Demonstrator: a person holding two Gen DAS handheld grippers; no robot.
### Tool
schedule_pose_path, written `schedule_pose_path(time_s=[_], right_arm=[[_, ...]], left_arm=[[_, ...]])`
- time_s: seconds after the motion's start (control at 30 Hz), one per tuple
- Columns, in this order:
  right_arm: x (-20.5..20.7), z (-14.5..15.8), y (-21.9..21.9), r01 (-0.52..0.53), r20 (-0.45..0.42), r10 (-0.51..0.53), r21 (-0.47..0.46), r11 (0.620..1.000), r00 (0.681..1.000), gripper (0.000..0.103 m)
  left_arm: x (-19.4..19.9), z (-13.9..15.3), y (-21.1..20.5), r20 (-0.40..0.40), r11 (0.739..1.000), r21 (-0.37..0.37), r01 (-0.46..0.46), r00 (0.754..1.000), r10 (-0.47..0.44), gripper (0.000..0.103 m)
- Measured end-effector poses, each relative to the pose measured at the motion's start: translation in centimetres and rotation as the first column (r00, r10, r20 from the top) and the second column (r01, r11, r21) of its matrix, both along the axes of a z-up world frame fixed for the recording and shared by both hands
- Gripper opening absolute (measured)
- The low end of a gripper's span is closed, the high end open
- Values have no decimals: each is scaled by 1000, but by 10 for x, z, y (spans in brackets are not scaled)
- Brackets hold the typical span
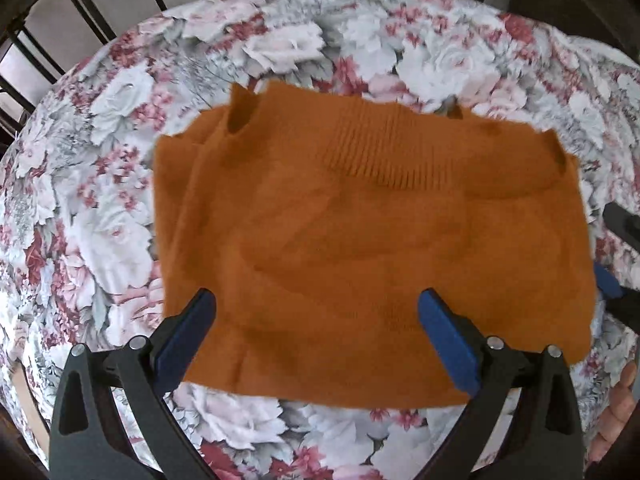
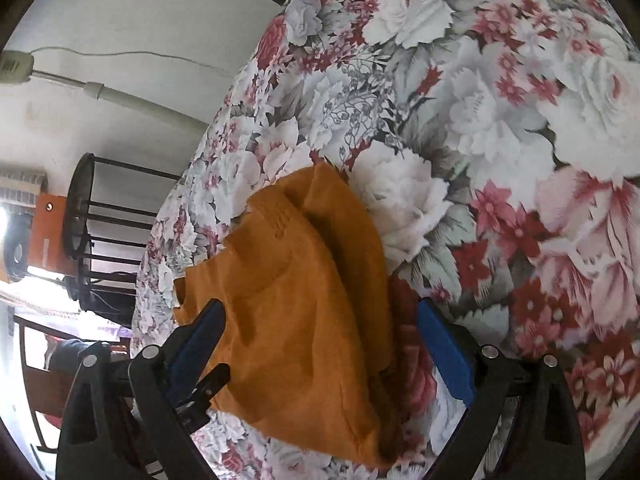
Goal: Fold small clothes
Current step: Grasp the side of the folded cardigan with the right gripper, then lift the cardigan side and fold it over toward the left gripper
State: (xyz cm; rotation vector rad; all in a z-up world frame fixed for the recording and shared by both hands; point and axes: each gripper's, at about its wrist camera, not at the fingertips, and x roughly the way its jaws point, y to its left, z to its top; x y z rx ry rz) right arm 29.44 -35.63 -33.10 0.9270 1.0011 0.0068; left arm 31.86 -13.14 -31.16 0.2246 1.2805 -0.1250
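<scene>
With both grippers, left (image 1: 316, 322) and right (image 2: 320, 328), wide open and empty over the orange sweater (image 1: 360, 220) on the floral tablecloth (image 1: 100, 220), I'd pinch the near hem evenly, though its layers look blurred.

Orange knit garment (image 1: 372, 216) lies spread on the floral cloth (image 1: 100, 208) covering the counter, ribbed neckband toward the far side, left edge folded over on itself. Left gripper (image 1: 316, 336) over the garment's near edge, jaws wide apart, blue pads (image 1: 450, 340) either side of the fabric. Right gripper (image 1: 618, 280) at the garment's right edge, jaw state unclear; a hand (image 1: 616, 408) shows lower right.
</scene>
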Motion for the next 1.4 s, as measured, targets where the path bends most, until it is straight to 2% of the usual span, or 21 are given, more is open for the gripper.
schedule_pose_path(time_s=[0.1, 0.23, 0.3, 0.37, 0.43, 0.6, 0.7, 0.73, 0.83, 0.93, 0.97, 1.0, 1.1, 1.23, 1.4], right_arm=[[2, -2, 2, -4, 1, 5, -20, 1000, 1000, 96], [2, -2, 10, -47, -10, 46, -80, 996, 999, 92], [1, -1, 12, -63, -7, 63, -93, 994, 998, 85], [1, -3, 14, -78, 3, 78, -59, 995, 997, 69], [2, -7, 16, -89, -5, 89, -56, 994, 996, 65], [4, -18, 16, -107, -4, 107, -61, 992, 994, 63], [6, -21, 19, -107, 3, 108, -84, 991, 994, 56], [6, -21, 21, -110, 0, 111, -101, 989, 994, 52], [7, -14, 27, -116, 6, 118, -136, 984, 993, 31], [7, -4, 29, -110, 15, 113, -148, 983, 993, 23], [6, -1, 29, -104, 20, 108, -146, 984, 994, 21], [6, 2, 30, -100, 21, 104, -143, 985, 994, 21], [6, 11, 33, -98, 32, 104, -148, 984, 994, 19], [6, 24, 41, -113, 43, 121, -165, 980, 992, 18], [6, 33, 49, -111, 49, 120, -161, 981, 992, 17]], left_arm=[[3, -6, -3, 14, 1000, 21, 0, 1000, 0, 98], [11, -16, -2, 5, 999, -2, -38, 999, 38, 98], [14, -18, 0, 7, 999, -9, -51, 999, 51, 98], [15, -19, -1, 12, 999, -1, -52, 999, 52, 99], [16, -21, -2, 17, 999, 11, -51, 999, 51, 99], [17, -25, -4, 16, 998, 9, -54, 998, 54, 99], [17, -28, 0, 13, 998, 1, -58, 998, 58, 99], [14, -29, 0, 16, 998, 3, -57, 998, 57, 99], [11, -27, 0, 29, 999, 18, -46, 999, 45, 99], [11, -18, -4, 39, 999, 5, -39, 999, 39, 95], [10, -14, -8, 41, 999, -1, -36, 999, 36, 89], [9, -12, -10, 43, 1000, -10, -30, 999, 30, 84], [7, -5, -12, 62, 999, -19, -29, 998, 30, 78], [6, 9, -16, 86, 998, -57, -12, 996, 17, 77], [-5, 13, -36, 84, 996, -72, 60, 995, -54, 78]])
